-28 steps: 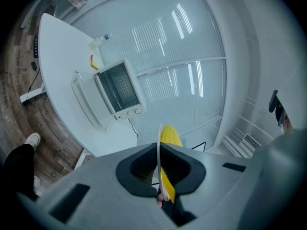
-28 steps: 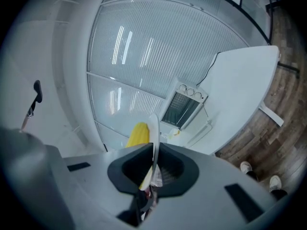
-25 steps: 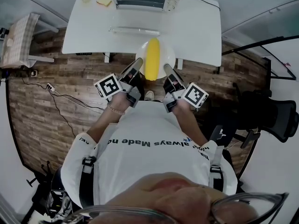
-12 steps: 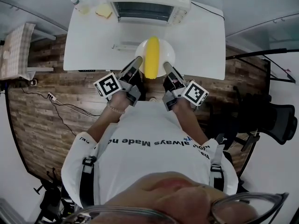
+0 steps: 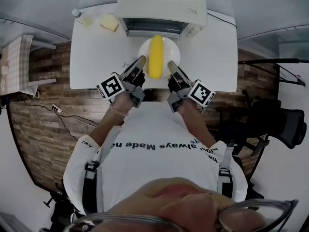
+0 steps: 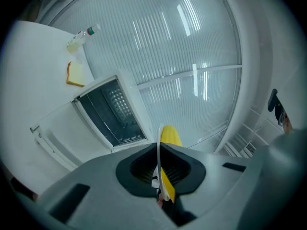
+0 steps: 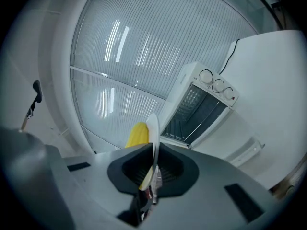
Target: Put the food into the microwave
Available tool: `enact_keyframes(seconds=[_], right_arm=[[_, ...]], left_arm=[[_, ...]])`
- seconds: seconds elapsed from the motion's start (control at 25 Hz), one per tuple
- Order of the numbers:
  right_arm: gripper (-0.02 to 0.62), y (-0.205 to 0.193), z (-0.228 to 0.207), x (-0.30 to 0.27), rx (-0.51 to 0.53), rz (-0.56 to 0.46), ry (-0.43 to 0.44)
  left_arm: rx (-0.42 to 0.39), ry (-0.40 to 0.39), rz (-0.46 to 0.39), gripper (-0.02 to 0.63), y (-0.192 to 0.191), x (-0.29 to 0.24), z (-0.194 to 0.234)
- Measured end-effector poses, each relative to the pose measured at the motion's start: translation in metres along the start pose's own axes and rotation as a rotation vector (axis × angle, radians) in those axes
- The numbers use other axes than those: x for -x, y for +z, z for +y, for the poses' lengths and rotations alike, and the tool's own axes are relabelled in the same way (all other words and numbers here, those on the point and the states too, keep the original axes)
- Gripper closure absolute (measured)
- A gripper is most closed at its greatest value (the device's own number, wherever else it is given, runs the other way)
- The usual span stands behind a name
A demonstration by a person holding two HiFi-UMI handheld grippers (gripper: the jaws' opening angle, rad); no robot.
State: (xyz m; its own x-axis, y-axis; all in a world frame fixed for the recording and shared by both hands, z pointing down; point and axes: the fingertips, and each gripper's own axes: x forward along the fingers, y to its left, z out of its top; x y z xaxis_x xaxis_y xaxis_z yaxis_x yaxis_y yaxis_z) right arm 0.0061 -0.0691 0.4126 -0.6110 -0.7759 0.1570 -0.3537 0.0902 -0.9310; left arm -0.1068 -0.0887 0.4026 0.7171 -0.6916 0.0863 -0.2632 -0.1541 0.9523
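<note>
Carrying is mostly done, I judge: the plate [image 5: 170,51] with the yellow food [image 5: 155,57] on it hangs just in front of the open microwave [image 5: 161,4], left gripper [image 5: 139,63] and right gripper [image 5: 172,66] each clamped on its rim; sliding it inside and letting go remain

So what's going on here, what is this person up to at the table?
A person holds a white plate with a yellow corn cob on it, using both grippers. The left gripper is clamped on one side of the plate's rim and the right gripper on the other. The plate sits just in front of the microwave on the white table. The microwave's door is open, and the food is not yet inside.
</note>
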Motion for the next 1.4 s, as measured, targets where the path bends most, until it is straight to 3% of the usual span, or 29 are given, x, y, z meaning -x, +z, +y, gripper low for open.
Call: enact_keyframes(seconds=[0.16,0.28,0.48,0.76,0.88,1.08,1.28,1.4], right_arm=[[0.568,0.007,0.002,-0.028,0.009,0.0,0.004],[0.568,0.007,0.002,-0.034,0.0,-0.005,-0.002],[0.568,0.009,0.002,-0.038,-0.012,-0.009,-0.008],[0.568,0.016,-0.007,-0.042,-0.02,0.006,-0.015],[0.568,0.022,-0.008,-0.037,-0.021,0.011,-0.007],[0.568,0.034,-0.011,-0.025,-0.022,0.025,0.004],[0.568,0.06,-0.029,-0.007,-0.029,0.035,0.003],[0.568,0.069,-0.033,-0.001,-0.029,0.035,0.003]], left_arm=[[0.032,0.005,0.001,0.588,0.024,-0.008,0.01],[-0.013,0.002,0.013,0.589,0.033,-0.01,0.011],[0.037,-0.001,0.012,0.588,0.034,-0.013,0.01],[-0.001,0.016,0.018,0.588,0.036,-0.022,0.018],[-0.007,0.013,0.01,0.589,0.031,-0.027,0.013],[0.073,0.013,-0.031,0.588,0.015,-0.036,0.003],[-0.004,0.031,-0.016,0.588,-0.003,-0.064,0.001],[0.014,0.035,-0.019,0.588,-0.011,-0.071,-0.002]])
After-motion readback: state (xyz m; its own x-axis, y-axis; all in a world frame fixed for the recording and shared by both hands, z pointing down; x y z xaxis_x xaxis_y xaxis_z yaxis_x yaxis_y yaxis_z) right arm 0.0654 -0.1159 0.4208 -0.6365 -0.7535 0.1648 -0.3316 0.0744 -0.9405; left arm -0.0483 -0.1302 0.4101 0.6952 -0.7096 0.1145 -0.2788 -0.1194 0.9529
